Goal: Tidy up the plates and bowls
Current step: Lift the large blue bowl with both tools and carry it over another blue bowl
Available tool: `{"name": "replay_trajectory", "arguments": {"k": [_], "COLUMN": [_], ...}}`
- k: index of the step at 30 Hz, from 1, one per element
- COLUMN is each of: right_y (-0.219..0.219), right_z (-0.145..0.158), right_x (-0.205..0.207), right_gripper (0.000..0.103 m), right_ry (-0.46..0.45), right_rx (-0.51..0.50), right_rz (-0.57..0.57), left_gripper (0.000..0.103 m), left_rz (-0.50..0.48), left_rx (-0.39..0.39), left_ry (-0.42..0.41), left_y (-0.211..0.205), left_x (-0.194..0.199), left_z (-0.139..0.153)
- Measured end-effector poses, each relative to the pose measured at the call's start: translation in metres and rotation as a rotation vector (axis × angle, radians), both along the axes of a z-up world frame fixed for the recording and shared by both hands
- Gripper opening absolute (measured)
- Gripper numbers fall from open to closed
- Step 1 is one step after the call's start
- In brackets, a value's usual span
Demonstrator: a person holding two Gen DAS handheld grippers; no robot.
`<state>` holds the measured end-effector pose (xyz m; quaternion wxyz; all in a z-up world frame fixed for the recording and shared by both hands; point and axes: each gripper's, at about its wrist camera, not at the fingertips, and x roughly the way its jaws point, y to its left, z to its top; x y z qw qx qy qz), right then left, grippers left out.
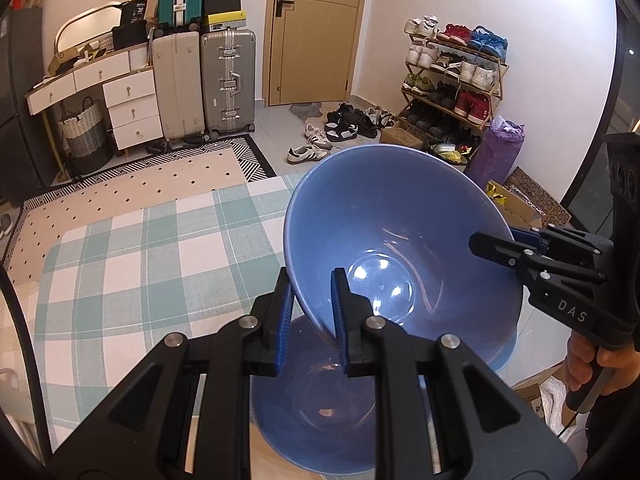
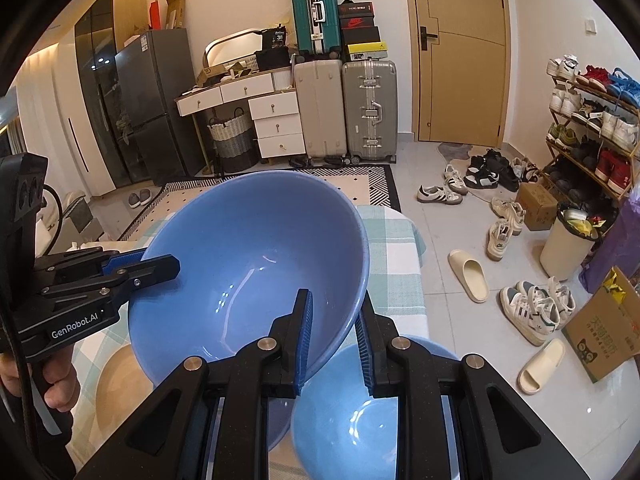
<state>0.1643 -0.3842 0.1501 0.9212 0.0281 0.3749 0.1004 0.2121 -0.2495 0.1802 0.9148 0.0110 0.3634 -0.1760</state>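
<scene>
A: Large blue bowl (image 1: 404,248) held off the surface (image 1: 132,248), tipped, mouth toward the cameras. Left hand-held gripper (image 1: 310,322) clamped on the near-left rim, one pad inside the wall, one outside. Right hand-held gripper (image 2: 334,342) clamped the same way on the opposite rim.

B: Handling?

A: Looks glazed ceramic: stiff, probably heavy for its size, slick under the pads, chips or breaks if dropped. Thin rim the only real purchase; two opposed rim grips seem sensible, since one alone would likely let it swing.

B: Anything under it?

A: Second blue bowl (image 1: 316,408) below and near, upright on the surface, partly hidden by the fingers. Likely nesting target.

B: Differences between views?

A: Left wrist view: most of the checked cloth, bare to the left, and the right hand-held gripper from the side with the hand (image 1: 600,364) on its handle. Right wrist view: the lower bowl (image 2: 360,408) brighter and clearer, a pale round mat (image 2: 116,376) at near left, and the floor with slippers (image 2: 470,276) off the right edge.
</scene>
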Motion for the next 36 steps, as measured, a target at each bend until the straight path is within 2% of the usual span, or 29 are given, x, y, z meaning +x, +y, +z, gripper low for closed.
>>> {"name": "replay_trajectory", "arguments": {"k": [18, 36], "right_y": [0.018, 0.038], "right_z": [0.005, -0.012], "right_x": [-0.032, -0.051], "right_gripper": [0.021, 0.022], "right_ry": [-0.013, 0.014], "right_rx": [0.018, 0.027], "right_rz": [0.039, 0.085], "left_gripper": [0.015, 0.015], "left_rz": [0.028, 0.054], "left_rx": [0.003, -0.005], "left_ry": [-0.029, -0.018], "left_y": [0.009, 0.033], "left_x": [-0.065, -0.095], "left_z": [0.012, -0.010]}}
